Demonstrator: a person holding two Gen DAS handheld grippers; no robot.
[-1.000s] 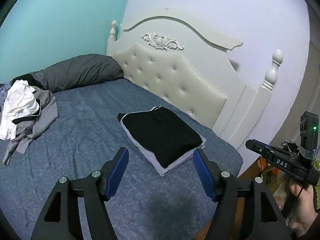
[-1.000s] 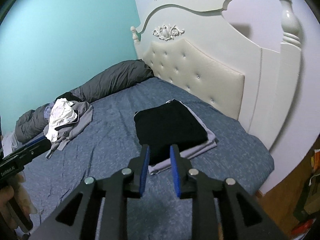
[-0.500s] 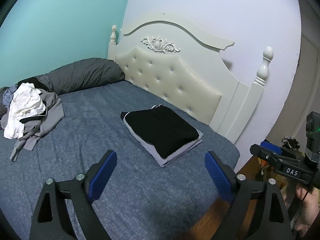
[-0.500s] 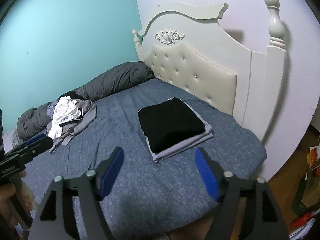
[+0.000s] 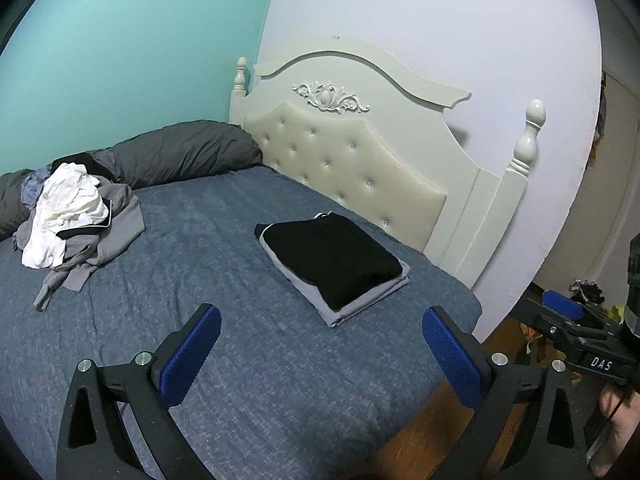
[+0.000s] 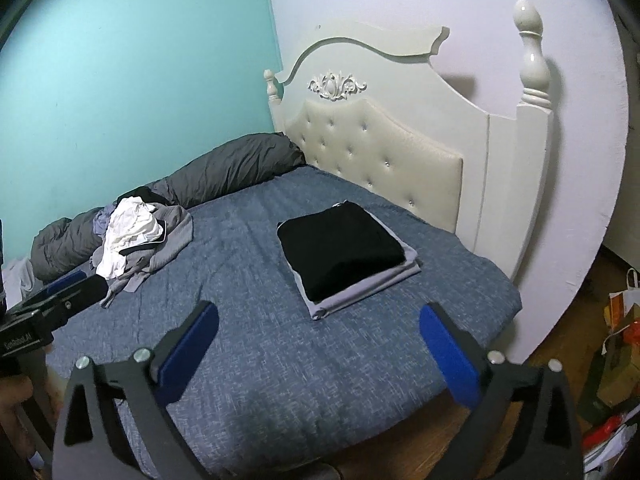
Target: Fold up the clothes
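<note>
Two grippers hang above the near edge of a bed (image 5: 224, 248), and both stand with their blue-padded fingers spread wide apart, holding nothing. The left gripper (image 5: 320, 344) shows in its own view over the blue bedspread, and the right gripper (image 6: 318, 340) does the same in its view; each also appears at the edge of the other's picture (the right one at the far right of the left view, the left one at the far left of the right view). On the bedspread lies one folded stack (image 5: 334, 264) of two garments: a black one on top and a grey one (image 5: 360, 304) beneath it, its edges showing around the black. The stack sits on the right part of the bed, near the headboard (image 5: 360, 168), which is cream, button-tufted, and flanked by two turned posts. Well apart from it, at the far left, lies one loose heap of unfolded clothes (image 5: 76, 224), with a white piece on top of grey ones and a bit of pale blue behind. A single long dark grey pillow (image 5: 180, 156) runs along the teal wall behind the heap. Wooden floor shows past the near corner of the bed.
</note>
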